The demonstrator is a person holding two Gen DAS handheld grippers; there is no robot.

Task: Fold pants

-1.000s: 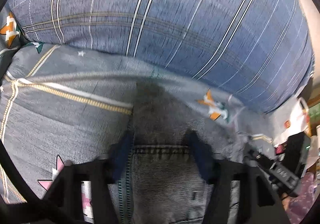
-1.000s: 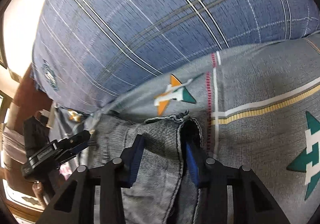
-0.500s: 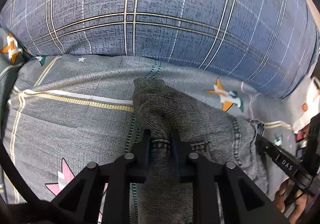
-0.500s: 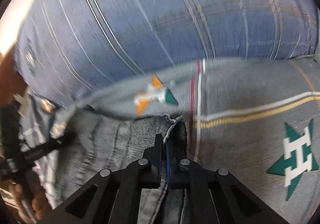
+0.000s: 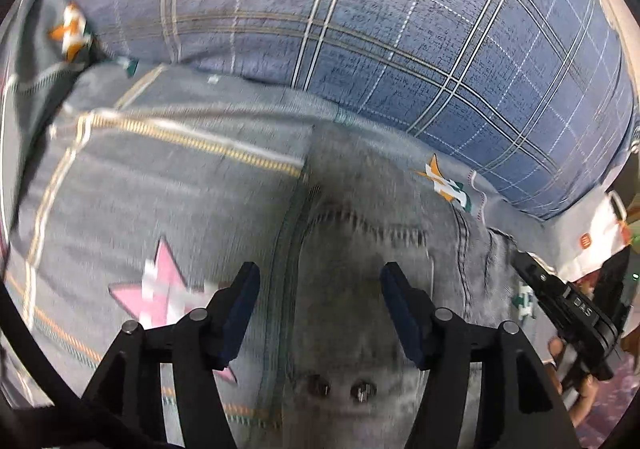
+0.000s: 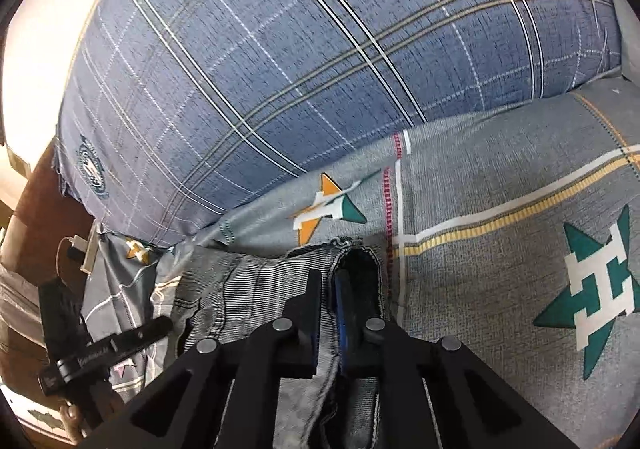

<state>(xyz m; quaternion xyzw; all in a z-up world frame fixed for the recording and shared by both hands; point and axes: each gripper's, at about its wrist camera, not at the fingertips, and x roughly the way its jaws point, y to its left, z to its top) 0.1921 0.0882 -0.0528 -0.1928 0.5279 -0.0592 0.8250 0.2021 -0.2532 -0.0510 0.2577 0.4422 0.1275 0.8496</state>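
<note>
The pants, grey denim with dark stitching, lie on the bed sheet close to its far edge, where the blue plaid pillow sits against it. Two metal buttons show on the denim just below my left gripper, so I take that end for the waist.

My left gripper has its fingers spread wide over the cloth and grips nothing. My right gripper has its fingers pinched together on a hem or cuff edge of the pants, right beside the red stitched line printed on the sheet.

I judge I am in the middle of a fold: one end is held on the right, the other lies free on the left. Next I would need the left fingers to bite the denim near the buttons, so both ends travel together and the fold lands square; a one-sided pull would likely skew it.

Readable writing is scarce. The right gripper, seen from the left camera, carries letters that look like "DAS". The pillow bears a round crest, too small to read.
</note>
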